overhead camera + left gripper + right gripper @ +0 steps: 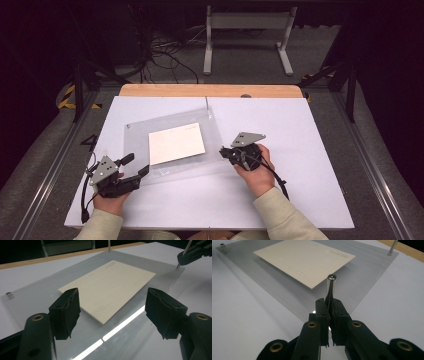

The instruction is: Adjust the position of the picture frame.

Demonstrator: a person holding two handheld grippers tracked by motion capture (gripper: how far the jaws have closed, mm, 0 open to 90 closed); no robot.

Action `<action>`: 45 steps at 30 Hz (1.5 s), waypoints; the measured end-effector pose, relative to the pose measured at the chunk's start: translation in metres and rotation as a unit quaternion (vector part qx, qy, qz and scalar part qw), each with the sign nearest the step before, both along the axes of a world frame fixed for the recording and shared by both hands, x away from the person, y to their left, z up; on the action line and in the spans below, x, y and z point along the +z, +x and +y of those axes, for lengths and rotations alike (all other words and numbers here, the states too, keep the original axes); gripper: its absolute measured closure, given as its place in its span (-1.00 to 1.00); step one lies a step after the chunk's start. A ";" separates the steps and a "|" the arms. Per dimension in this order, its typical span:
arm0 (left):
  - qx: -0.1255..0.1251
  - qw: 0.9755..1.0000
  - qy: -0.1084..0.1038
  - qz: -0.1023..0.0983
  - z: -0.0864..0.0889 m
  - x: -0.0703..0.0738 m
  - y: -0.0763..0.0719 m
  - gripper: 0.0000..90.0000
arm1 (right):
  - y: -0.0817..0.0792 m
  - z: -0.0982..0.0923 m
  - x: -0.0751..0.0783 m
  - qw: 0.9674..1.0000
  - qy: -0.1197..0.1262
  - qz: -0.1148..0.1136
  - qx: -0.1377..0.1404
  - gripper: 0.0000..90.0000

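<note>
Two grippers work at a white table (300,150) with a bare wooden strip along its far edge. On it lies a clear acrylic sheet (145,127), flat, glossy, rectangular, set at a slant to the table's edges. A cream card (176,143) lies at the sheet's middle, matt, with faint printing too small to read; whether it sits on top of or under the plastic I cannot tell.

Small metal pins mark the sheet's corners: a short silver stud (9,295) at the far-left corner, and a thin upright post (392,247) at the far corner near the wooden strip. Beyond the table stand a grey metal frame and loose black cables on a dark floor, well apart from the work.

Right gripper (329,302): jaws closed tight on a slim polished metal pin (331,283) with a rounded head, held upright between the pads, head standing clear above them. It sits at the sheet's near-right corner, seemingly just off the surface.

Left gripper (112,307): jaws wide apart, nothing between them, pads ragged and black. It hovers low at the sheet's near-left edge, pointing across the card toward the right gripper; no contact visible. A strip of ceiling light glares off the plastic there.
</note>
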State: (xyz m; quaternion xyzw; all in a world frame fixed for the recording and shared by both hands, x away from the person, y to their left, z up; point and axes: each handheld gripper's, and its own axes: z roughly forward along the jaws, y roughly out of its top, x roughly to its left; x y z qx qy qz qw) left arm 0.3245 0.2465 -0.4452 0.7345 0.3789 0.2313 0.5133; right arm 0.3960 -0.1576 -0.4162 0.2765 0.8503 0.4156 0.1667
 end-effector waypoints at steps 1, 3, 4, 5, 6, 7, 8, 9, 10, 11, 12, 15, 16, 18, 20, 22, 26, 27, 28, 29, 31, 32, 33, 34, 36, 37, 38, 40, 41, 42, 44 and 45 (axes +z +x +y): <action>0.004 1.000 0.004 0.007 0.001 0.000 0.001 -0.32 | 0.002 -0.005 0.001 1.000 0.000 0.001 -0.006 0.89; 0.012 1.000 0.008 0.014 0.002 -0.001 0.002 -0.29 | 0.008 -0.015 0.002 1.000 0.001 0.003 -0.024 0.89; 0.013 1.000 0.013 0.020 0.004 -0.001 0.003 -0.27 | 0.010 -0.021 0.002 0.999 0.001 0.003 -0.033 0.89; 0.013 1.000 0.013 0.020 0.004 -0.001 0.003 -0.26 | 0.010 -0.021 0.002 0.999 0.001 0.003 -0.033 0.89; 0.011 0.999 0.014 0.035 0.005 -0.002 0.004 -0.20 | 0.014 -0.029 0.002 0.999 0.000 0.004 -0.048 0.89; 0.011 0.999 0.014 0.035 0.005 -0.002 0.004 -0.14 | 0.016 -0.033 0.001 0.998 0.000 0.005 -0.055 0.89; 0.005 0.999 0.016 0.044 0.005 -0.002 0.005 -0.11 | 0.019 -0.037 0.000 0.998 -0.001 0.006 -0.061 0.89; 0.005 0.999 0.016 0.044 0.005 -0.002 0.005 -0.08 | 0.019 -0.037 0.000 0.998 -0.001 0.006 -0.061 0.89; 0.000 0.999 0.016 0.050 0.005 -0.001 0.006 -0.07 | 0.024 -0.044 -0.002 0.997 0.002 0.009 -0.074 0.89; -0.004 0.998 0.019 0.054 0.004 -0.001 0.006 -0.06 | 0.026 -0.048 -0.003 0.997 0.004 0.012 -0.082 0.89; -0.008 0.998 0.023 0.058 0.003 -0.002 0.007 -0.05 | 0.029 -0.052 -0.005 0.996 0.005 0.016 -0.091 0.89; -0.031 0.996 0.036 0.073 -0.003 -0.002 0.008 -0.03 | 0.034 -0.061 -0.011 0.993 0.005 0.029 -0.110 0.89; -0.034 0.996 0.040 0.074 -0.004 -0.002 0.009 -0.02 | 0.036 -0.064 -0.014 0.992 0.005 0.034 -0.118 0.89; -0.047 0.995 0.044 0.080 -0.007 -0.003 0.010 0.00 | 0.040 -0.069 -0.020 0.991 -0.005 0.041 -0.130 0.89; -0.057 0.994 0.050 0.083 -0.009 -0.004 0.010 0.05 | 0.041 -0.073 -0.024 0.991 0.011 0.042 -0.128 0.89; -0.079 0.992 0.058 0.085 -0.013 -0.004 0.010 0.12 | 0.040 -0.072 -0.024 0.991 0.006 0.037 -0.129 0.88; -0.111 0.987 0.069 0.089 -0.021 -0.005 0.008 0.24 | 0.040 -0.073 -0.026 0.991 0.013 0.037 -0.130 0.85; -0.130 0.984 0.077 0.094 -0.026 -0.006 0.008 0.27 | 0.040 -0.074 -0.026 0.990 0.015 0.039 -0.132 0.82; -0.140 0.982 0.081 0.098 -0.028 -0.006 0.009 0.30 | 0.040 -0.074 -0.026 0.990 0.017 0.039 -0.134 0.78; -0.140 0.982 0.081 0.098 -0.028 -0.006 0.009 0.33 | 0.040 -0.074 -0.026 0.990 0.017 0.039 -0.134 0.78; -0.155 0.978 0.081 0.115 -0.033 -0.009 0.011 0.37 | 0.041 -0.075 -0.027 0.989 0.019 0.040 -0.139 0.71; -0.162 0.975 0.085 0.130 -0.036 -0.012 0.014 0.42 | 0.041 -0.075 -0.027 0.989 0.019 0.038 -0.142 0.64; -0.164 0.973 0.087 0.136 -0.037 -0.013 0.015 0.43 | 0.041 -0.076 -0.027 0.989 0.019 0.038 -0.144 0.61; -0.164 0.973 0.087 0.136 -0.037 -0.013 0.015 0.43 | 0.041 -0.076 -0.027 0.988 0.019 0.038 -0.147 0.56; -0.163 0.972 0.092 0.143 -0.041 -0.016 0.016 0.45 | 0.040 -0.077 -0.026 0.988 0.021 0.038 -0.150 0.51; -0.163 0.972 0.092 0.143 -0.041 -0.016 0.016 0.47 | 0.040 -0.078 -0.025 0.988 0.023 0.036 -0.150 0.47; -0.164 0.971 0.106 0.141 -0.044 -0.018 0.017 0.51 | 0.039 -0.080 -0.024 0.987 0.026 0.035 -0.152 0.43; -0.162 0.971 0.112 0.137 -0.047 -0.018 0.017 0.61 | 0.036 -0.083 -0.021 0.987 0.030 0.031 -0.157 0.37; -0.161 0.971 0.116 0.133 -0.048 -0.018 0.017 0.67 | 0.035 -0.084 -0.020 0.987 0.032 0.030 -0.157 0.35; -0.161 0.971 0.116 0.133 -0.048 -0.018 0.017 0.72 | 0.035 -0.084 -0.020 0.987 0.032 0.030 -0.157 0.35; -0.157 0.971 0.120 0.132 -0.047 -0.017 0.018 0.83 | 0.030 -0.089 -0.016 0.986 0.044 0.021 -0.160 0.33; -0.159 0.971 0.116 0.133 -0.047 -0.018 0.019 0.84 | 0.028 -0.091 -0.014 0.985 0.050 0.016 -0.162 0.32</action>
